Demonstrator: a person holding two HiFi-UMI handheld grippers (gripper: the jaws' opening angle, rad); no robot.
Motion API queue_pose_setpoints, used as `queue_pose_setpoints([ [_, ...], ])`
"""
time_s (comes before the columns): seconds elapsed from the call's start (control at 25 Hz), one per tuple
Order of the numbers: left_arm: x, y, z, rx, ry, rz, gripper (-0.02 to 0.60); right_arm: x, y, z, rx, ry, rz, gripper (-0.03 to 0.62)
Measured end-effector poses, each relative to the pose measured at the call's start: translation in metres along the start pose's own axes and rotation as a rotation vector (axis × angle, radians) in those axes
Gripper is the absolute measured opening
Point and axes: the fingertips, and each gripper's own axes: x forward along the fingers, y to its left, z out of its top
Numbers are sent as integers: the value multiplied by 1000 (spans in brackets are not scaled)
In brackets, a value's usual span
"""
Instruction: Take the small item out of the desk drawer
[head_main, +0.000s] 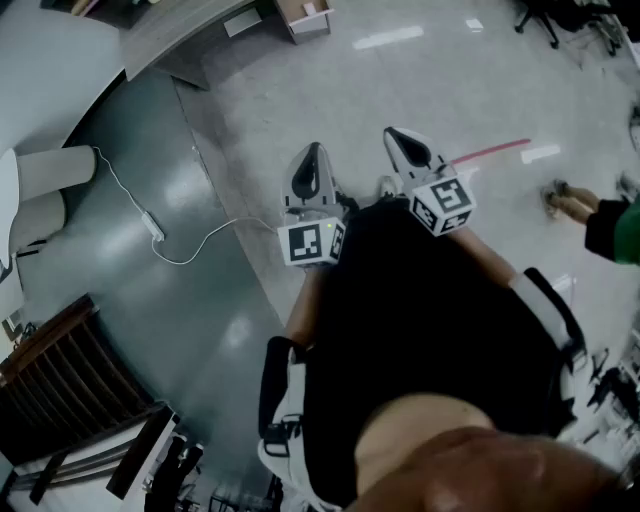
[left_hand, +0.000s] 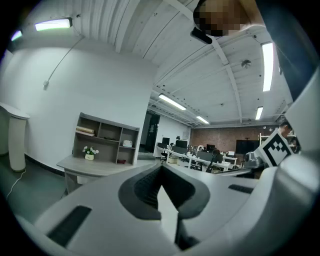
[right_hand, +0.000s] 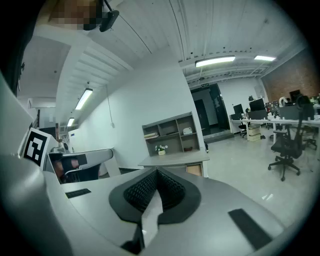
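The person in a black shirt (head_main: 420, 330) stands on open floor and holds both tools close to the chest, side by side and pointing away from the body. The left gripper (head_main: 311, 160), a grey two-jaw tool with a square-marker cube at its back, has its jaws pressed together. In its own view the dark ribbed pads (left_hand: 145, 187) meet along one seam with nothing between them. The right gripper (head_main: 404, 145), of the same make, is likewise closed tight and empty. The two tools are near each other but do not touch. The pale grey wooden desk (right_hand: 175, 160) stands against the white wall across the room, well apart from both grippers. On its top sits a grey open-shelved cabinet (right_hand: 170, 134), with a small pot of white flowers (right_hand: 160, 149) just in front of it. A tan panel (right_hand: 194, 170) shows under the desk top at its right end; whether this is the drawer front cannot be told. The small item cannot be made out in any view. On the dark glossy floor (head_main: 150, 330) to the person's left lies a thin white cable (head_main: 190, 255) in loose curves. A red stripe (head_main: 490, 152) marks the paler floor ahead of the right gripper. A black swivel chair (right_hand: 285, 147) stands on the pale floor to the right of the desk. Another person's feet (head_main: 570, 200) show at the right edge of the head view.
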Motion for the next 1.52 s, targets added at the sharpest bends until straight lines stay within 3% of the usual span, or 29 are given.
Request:
queue_pose_setpoints([
  [0.4,3,9,0,-10,25,-8,-2,8,5,3,3,9,-1,-2],
  [0.64,-5,32,2,-4,33,-35,-2,25,24,6,41,-2,-16,-2],
  [1.16,3,82,9,-47,17,-121,-2,82,59,5,21,-9,-69,-2],
  [1.52,29,98,10,-72,34,-134,-2,115,44,13,30,3,-84,-2],
])
